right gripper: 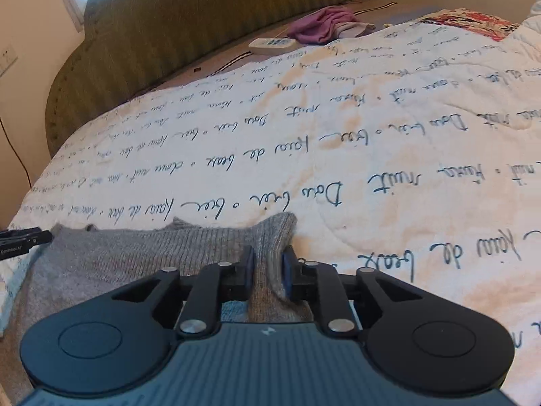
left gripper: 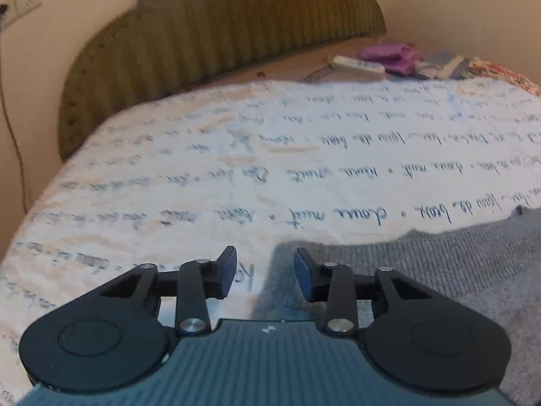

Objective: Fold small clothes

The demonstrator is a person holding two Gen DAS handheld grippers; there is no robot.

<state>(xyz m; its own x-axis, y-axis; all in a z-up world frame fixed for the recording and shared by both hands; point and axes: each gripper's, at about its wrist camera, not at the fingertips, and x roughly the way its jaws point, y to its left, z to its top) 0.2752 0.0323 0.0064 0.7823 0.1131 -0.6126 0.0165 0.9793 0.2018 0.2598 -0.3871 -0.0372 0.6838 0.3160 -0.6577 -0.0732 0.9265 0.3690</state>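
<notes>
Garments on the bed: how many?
2, maybe more. The grey knit lies near on the quilt, a corner pinched by the right gripper. A purple one is bunched by the headboard; pale cloth beside it may be another.

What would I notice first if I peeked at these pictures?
Probably the big white blanket with curly blue writing all over it, covering the bed. Near the front lies a gray knit garment; the right gripper pinches a corner of it, while the left gripper is open at its other edge. Far back, by the green headboard, sits a purple cloth.
</notes>
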